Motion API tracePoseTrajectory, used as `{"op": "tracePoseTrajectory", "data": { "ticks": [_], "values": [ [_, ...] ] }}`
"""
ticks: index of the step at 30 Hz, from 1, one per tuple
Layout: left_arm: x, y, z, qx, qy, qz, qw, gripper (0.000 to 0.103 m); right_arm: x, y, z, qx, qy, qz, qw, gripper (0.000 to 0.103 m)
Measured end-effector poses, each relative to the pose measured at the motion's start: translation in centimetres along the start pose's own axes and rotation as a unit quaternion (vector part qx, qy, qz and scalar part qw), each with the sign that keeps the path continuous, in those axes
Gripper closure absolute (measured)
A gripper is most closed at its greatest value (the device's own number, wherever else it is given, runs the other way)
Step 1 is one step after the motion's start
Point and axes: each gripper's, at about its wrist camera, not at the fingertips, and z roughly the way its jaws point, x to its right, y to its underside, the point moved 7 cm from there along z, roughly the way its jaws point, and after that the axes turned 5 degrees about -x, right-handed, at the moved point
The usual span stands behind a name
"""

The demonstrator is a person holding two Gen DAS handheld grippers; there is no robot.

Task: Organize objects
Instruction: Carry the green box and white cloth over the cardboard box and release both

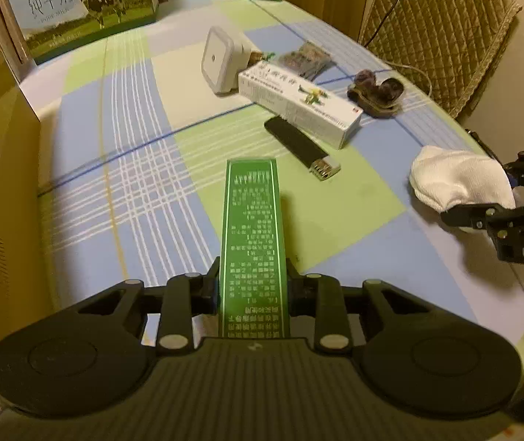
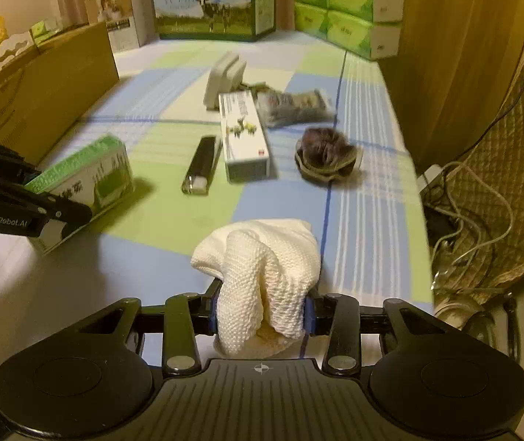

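Green cardboard, a slim printed box (image 1: 252,242), is sitting clamped in the left gripper (image 1: 252,286) above the checked tablecloth (image 1: 133,191). The right gripper (image 2: 262,312) is squeezing a white knitted cloth (image 2: 262,268), soft and bunched.

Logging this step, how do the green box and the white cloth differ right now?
The green box is rigid and printed; the white cloth is soft, plain and bunched. The box is in the left gripper, the cloth in the right gripper. Both are clamped.

Both wrist views low, close over table (image 1: 122,169), facing far wall; share central clutter, lighter (image 1: 298,143)
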Motion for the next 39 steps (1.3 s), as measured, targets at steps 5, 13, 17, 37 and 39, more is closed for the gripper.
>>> {"op": "tracePoseTrajectory", "data": {
  "ticks": [5, 13, 17, 37, 39],
  "values": [
    [0.0, -0.5, -2.8, 0.017, 0.011, -0.007, 0.9998, 0.078, -1.0, -1.7, -3.5, 0.027, 0.004, -0.001, 1.0, 0.066],
    [-1.4, -0.6, -7.8, 0.032, 0.038, -0.034, 0.9982, 0.078, -4.1, -4.4, -8.2, 0.069, -0.004, -0.012, 0.998, 0.066],
    [-2.7, -0.6, -10.3, 0.04, 0.04, -0.04, 0.9976, 0.078, -5.9, -5.3, -9.5, 0.079, -0.009, -0.02, 0.997, 0.066],
    [-19.4, -0.6, -21.9, 0.083, -0.019, -0.116, 0.9896, 0.078, -23.2, -17.4, -10.3, 0.115, -0.139, -0.088, 0.98, 0.066],
    [-21.8, 0.0, -22.3, 0.083, -0.031, -0.13, 0.9876, 0.078, -25.2, -18.5, -9.4, 0.109, -0.151, -0.097, 0.978, 0.066]
  ]
}}
